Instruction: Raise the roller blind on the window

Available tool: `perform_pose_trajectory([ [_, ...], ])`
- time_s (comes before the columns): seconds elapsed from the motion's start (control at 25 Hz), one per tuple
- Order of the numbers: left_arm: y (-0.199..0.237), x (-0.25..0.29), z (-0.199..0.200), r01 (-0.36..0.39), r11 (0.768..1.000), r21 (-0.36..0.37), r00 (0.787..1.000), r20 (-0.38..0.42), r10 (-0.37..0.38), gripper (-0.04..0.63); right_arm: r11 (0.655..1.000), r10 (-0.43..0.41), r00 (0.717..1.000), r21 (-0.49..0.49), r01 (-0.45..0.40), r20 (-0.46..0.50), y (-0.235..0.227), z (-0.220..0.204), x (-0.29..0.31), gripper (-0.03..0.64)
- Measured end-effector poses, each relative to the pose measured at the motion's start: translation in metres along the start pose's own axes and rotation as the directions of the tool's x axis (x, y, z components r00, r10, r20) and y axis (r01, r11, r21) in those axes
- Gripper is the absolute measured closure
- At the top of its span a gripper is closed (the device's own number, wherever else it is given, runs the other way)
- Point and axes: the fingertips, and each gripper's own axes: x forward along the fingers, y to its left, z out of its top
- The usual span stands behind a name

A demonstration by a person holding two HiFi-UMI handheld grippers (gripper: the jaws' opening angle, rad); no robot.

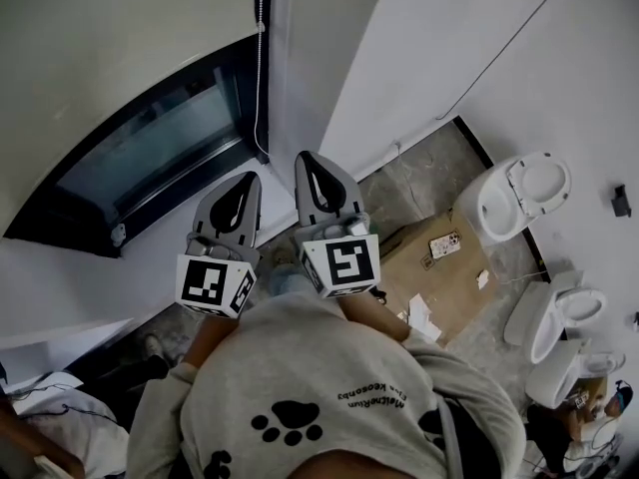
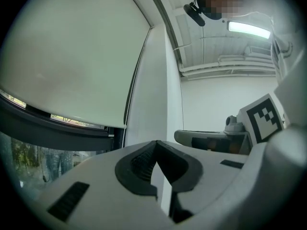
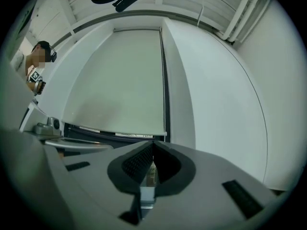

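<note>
Pointing ahead, left gripper (image 2: pixel 154 145) and right gripper (image 3: pixel 152 146) are holding nothing, jaws pressed together. Roller blind (image 3: pixel 120 80) is hanging before both, mostly lowered; bead chain (image 3: pixel 165 90) is dangling beyond the right gripper, apparently untouched.

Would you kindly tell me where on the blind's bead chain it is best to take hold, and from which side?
I'd take the bead chain on its lower free-hanging run, beside the right edge of the roller blind. It hangs straight and vertical against the window reveal, so come head-on from the room, straddling it sideways. The left claw and right claw are shut; open one first.
</note>
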Motion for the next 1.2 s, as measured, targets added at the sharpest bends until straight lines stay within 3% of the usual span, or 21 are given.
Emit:
perform_pose_trajectory([
  [0.32, 0.027, 0.065, -0.005, -0.009, 1.0, 0.007, 1.0, 0.025, 0.009, 0.588, 0.998, 0.068, 0.998, -0.008, -0.068, -0.007, -0.025, -0.015, 0.06, 0.611],
  [0.64, 0.047, 0.093, -0.001, -0.001, 1.0, 0.005, 1.0, 0.009, 0.001, 0.588, 0.997, 0.077, 0.997, -0.012, -0.077, 0.005, -0.028, -0.01, 0.092, 0.611],
  [0.84, 0.055, 0.101, -0.002, 0.038, 0.999, 0.015, 0.999, 0.013, -0.038, 0.588, 0.999, 0.025, 1.0, -0.039, -0.024, 0.015, -0.03, -0.012, 0.099, 0.611],
  [1.2, 0.076, 0.122, 0.006, 0.148, 0.989, 0.011, 0.989, -0.012, -0.148, 0.588, 0.989, -0.141, 0.989, -0.056, 0.139, -0.038, -0.039, -0.018, 0.128, 0.611],
])
